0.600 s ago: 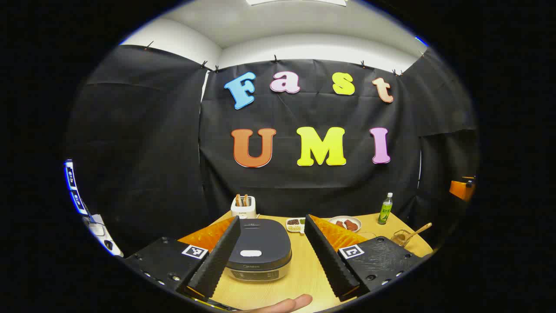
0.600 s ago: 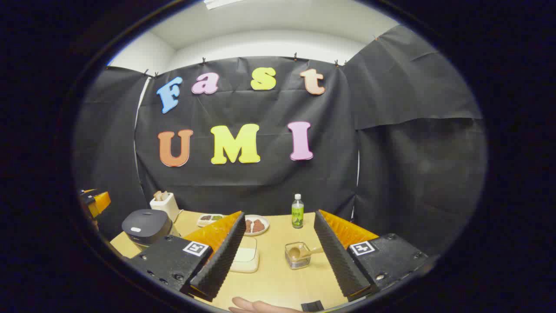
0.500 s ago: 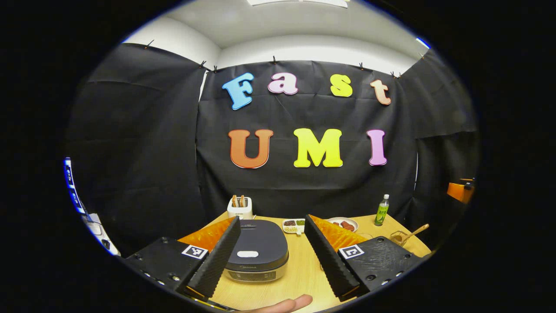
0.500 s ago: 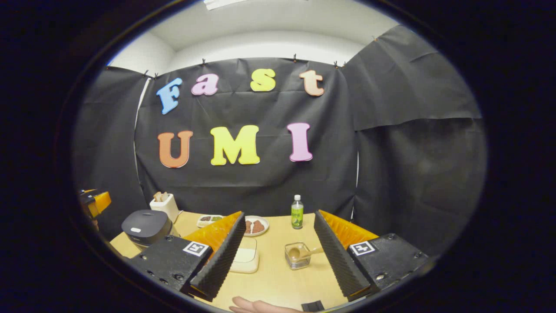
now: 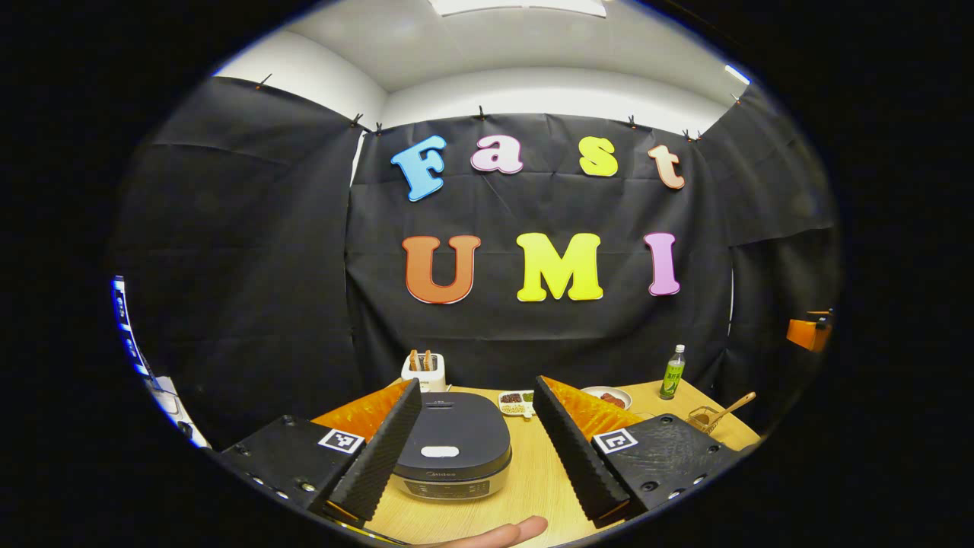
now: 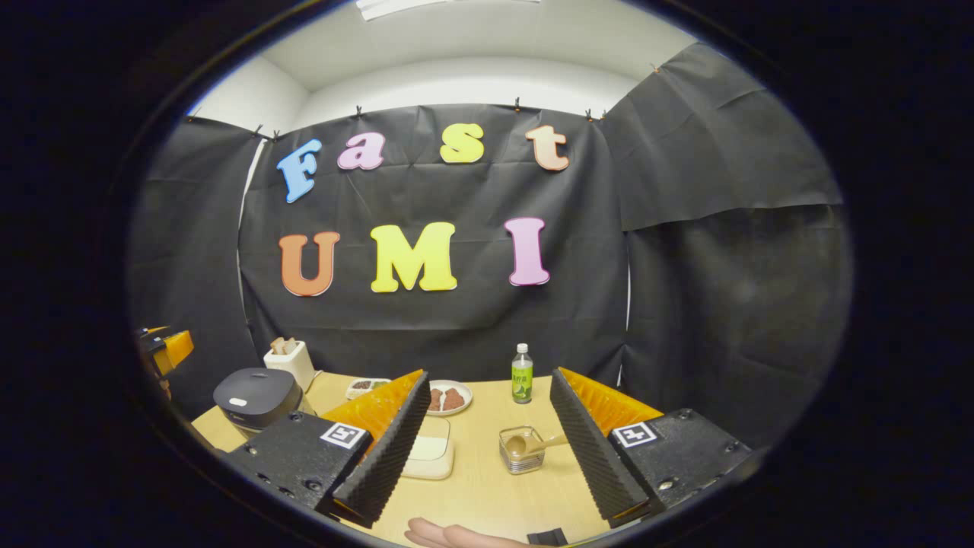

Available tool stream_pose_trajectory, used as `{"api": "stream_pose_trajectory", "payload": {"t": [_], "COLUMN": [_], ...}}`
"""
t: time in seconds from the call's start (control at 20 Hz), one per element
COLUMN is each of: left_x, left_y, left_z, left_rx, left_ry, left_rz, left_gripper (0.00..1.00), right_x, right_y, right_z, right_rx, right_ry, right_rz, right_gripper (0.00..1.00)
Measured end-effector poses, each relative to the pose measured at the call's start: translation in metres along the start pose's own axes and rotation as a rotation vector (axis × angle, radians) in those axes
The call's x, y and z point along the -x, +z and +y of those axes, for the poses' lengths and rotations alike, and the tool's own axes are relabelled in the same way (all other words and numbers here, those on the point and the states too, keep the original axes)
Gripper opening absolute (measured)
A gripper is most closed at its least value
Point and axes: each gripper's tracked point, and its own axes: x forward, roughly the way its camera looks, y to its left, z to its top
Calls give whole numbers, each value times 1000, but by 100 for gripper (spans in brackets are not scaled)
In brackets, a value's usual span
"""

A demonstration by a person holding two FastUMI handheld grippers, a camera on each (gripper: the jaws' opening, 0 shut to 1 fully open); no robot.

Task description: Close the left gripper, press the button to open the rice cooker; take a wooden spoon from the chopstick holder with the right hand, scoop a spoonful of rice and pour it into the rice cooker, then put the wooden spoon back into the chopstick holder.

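Cooker point(image 5: 453, 452) one; spoon point(image 6: 533, 442) one; bottle point(image 6: 521, 374) one

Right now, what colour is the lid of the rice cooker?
Dark grey, best seen in the left gripper view: rice cooker.

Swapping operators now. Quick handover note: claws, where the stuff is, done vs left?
Left claw: open, holding nothing, lined up over the rice cooker.
Right claw: open, holding nothing, facing the glass holder.
Rice cooker lid is down; its pale button is unpressed.
Wooden spoon sits in the holder, handle leaning out. A pale dish lies partly behind the right claw's finger; contents unclear.
Done: nothing yet.
Left: shut left claw, press button, take spoon, scoop rice, pour into cooker, return spoon.
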Motion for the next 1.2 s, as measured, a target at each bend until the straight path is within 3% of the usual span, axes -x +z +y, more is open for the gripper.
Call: {"api": "stream_pose_trajectory", "payload": {"t": [0.15,0.4,0.45,0.5,0.55,0.6,0.65,0.75,0.8,0.95,1.05,1.2], "left_x": [-7,-20,-23,-26,-29,-32,-32,-39,-41,-39,-50,-58], "left_y": [-6,-27,-34,-39,-42,-44,-46,-58,-66,-83,-99,-115], "left_z": [7,8,10,16,21,24,19,8,13,19,19,28], "left_rx": [12,5,-1,-13,-29,-39,-44,-34,-34,-6,19,-16], "left_ry": [11,-38,-40,-24,-6,6,-18,-58,-37,-24,-11,21], "left_rz": [13,61,77,87,96,93,105,141,170,262,298,338], "left_gripper": [94,92,71,78,67,73,67,29,32,30,0,0], "right_x": [0,-4,-3,-3,-3,-4,-5,-5,-5,-9,-14,-21], "right_y": [0,2,2,2,3,4,5,0,-2,-6,-12,-23], "right_z": [-1,-9,-6,-4,-4,-6,-5,-1,0,2,-1,-6], "right_rx": [4,-4,-2,1,3,1,0,5,8,13,9,4], "right_ry": [10,-14,-3,8,10,6,6,18,25,37,43,46], "right_rz": [-15,-56,-64,-70,-80,-93,-104,-109,-110,-107,-94,-68], "right_gripper": [100,100,100,100,100,100,100,100,100,100,100,100]}}
